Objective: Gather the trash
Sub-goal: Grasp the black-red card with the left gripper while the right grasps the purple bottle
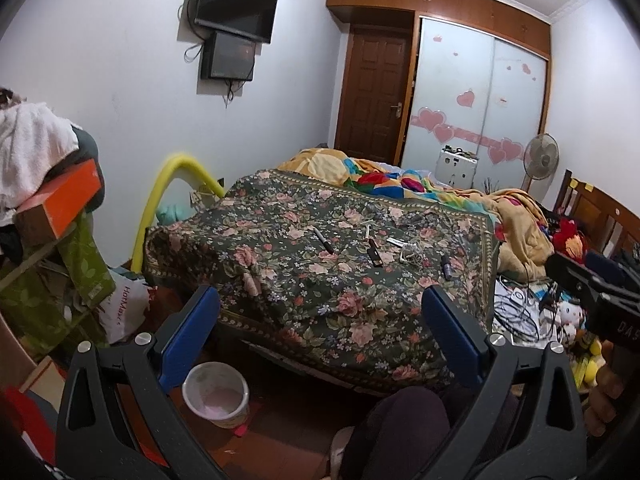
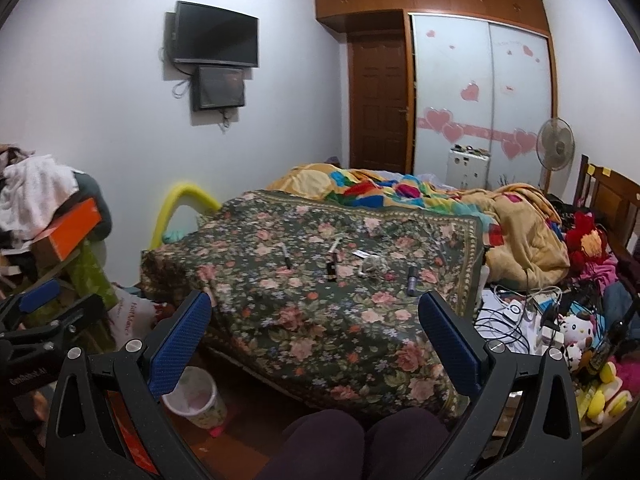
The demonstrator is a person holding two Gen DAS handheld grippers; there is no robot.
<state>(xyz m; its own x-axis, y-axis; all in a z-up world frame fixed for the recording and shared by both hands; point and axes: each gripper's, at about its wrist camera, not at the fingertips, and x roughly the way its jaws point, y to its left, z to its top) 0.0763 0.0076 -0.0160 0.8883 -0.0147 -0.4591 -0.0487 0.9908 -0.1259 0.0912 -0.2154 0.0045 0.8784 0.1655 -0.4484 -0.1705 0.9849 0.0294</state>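
Note:
Several small bits of trash lie on a floral cloth [image 1: 304, 280] [image 2: 320, 312] over the bed's near end: a dark pen [image 1: 323, 240] [image 2: 286, 257], a small dark bottle [image 1: 375, 253] [image 2: 331, 269], a crumpled clear wrapper [image 1: 412, 251] [image 2: 372, 266] and a dark tube [image 1: 446, 267] [image 2: 411, 280]. A white waste bin [image 1: 216, 394] [image 2: 196, 398] with a pink liner stands on the floor at lower left. My left gripper [image 1: 320, 316] is open, well short of the items. My right gripper [image 2: 314, 318] is open too, above the cloth's near edge. Neither holds anything.
Tangled cables and plush toys [image 2: 576, 332] crowd the bed's right side beside a crumpled quilt [image 2: 520, 232]. Stacked boxes with an orange box [image 1: 68, 200] and towels stand left. The person's knees [image 2: 360, 444] are below the grippers. A fan [image 2: 556, 148] stands by the wardrobe.

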